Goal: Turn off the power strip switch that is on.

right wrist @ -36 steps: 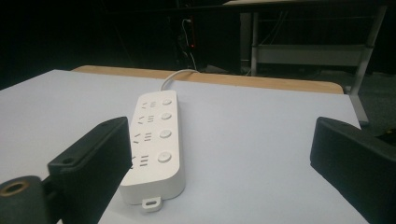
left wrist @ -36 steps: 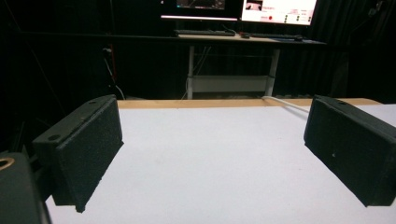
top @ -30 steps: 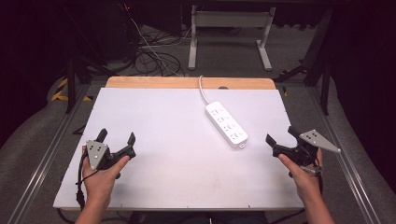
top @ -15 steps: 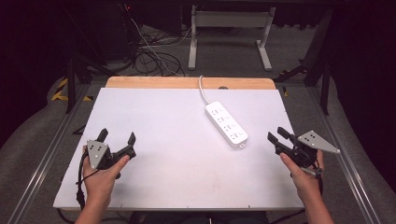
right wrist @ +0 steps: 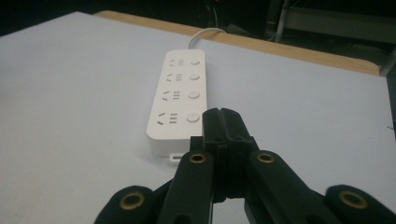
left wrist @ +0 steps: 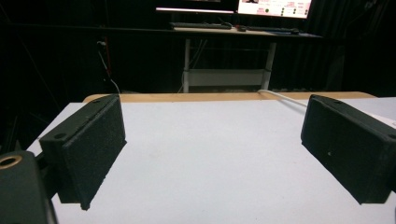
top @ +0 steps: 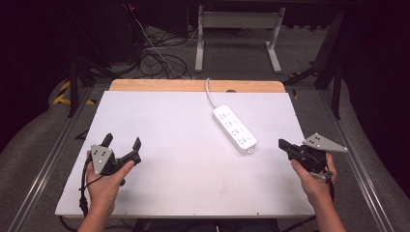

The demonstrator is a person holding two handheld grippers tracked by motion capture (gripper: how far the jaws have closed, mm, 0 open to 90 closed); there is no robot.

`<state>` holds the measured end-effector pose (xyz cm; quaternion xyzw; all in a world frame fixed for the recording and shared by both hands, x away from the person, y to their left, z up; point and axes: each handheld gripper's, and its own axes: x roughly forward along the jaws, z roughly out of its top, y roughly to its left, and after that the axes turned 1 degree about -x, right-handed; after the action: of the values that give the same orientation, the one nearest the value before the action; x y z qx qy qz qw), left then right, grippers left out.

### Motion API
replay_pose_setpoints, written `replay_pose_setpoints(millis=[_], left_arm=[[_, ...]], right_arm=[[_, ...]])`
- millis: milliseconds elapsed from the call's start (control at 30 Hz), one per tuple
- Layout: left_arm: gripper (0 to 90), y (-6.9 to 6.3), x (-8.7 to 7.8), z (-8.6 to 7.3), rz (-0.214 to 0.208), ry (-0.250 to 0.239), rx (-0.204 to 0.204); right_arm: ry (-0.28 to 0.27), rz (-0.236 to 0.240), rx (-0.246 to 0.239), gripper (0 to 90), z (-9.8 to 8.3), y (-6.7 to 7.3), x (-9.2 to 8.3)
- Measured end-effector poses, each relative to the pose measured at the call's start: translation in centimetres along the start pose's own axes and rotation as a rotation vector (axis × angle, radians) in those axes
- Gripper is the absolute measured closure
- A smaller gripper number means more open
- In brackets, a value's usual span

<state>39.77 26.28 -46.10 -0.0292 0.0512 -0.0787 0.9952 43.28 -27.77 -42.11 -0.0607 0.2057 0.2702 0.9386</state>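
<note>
A white power strip (top: 234,129) with 4 sockets and 4 round buttons is lying flat on the white bench (top: 183,193), toward its far right part, its cord (top: 211,95) running off over the far wooden edge. The left gripper (top: 122,143) is hovering near the bench's near left corner in the person's left hand (top: 104,181), its 2 jaws standing wide apart with nothing between them. The right gripper (top: 283,144) is sitting near the right edge in the right hand (top: 316,181), its jaws pressed together on nothing, pointing at the near end of the power strip, just short of it.
</note>
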Motion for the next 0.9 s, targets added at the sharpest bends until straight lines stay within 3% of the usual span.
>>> replay_pose_setpoints(millis=[300,533,667,900], left_arm=[[7.7,0.0,0.1,-0.1,-0.005,0.019,0.007],[8.3,-0.1,0.1,-0.2,-0.014,0.034,0.016],[8.6,-0.2,0.1,-0.2,-0.018,0.039,0.019],[8.8,-0.2,0.0,-0.3,-0.019,0.044,0.026]], right_arm=[[0.093,0.013,-0.025,90.0,2.3,0.8,0.6],[0.093,0.019,-0.043,90.0,4.6,1.6,1.1],[0.085,0.039,-0.074,90.0,6.9,2.7,2.5],[0.106,0.067,-0.114,90.0,8.7,4.3,5.2]])
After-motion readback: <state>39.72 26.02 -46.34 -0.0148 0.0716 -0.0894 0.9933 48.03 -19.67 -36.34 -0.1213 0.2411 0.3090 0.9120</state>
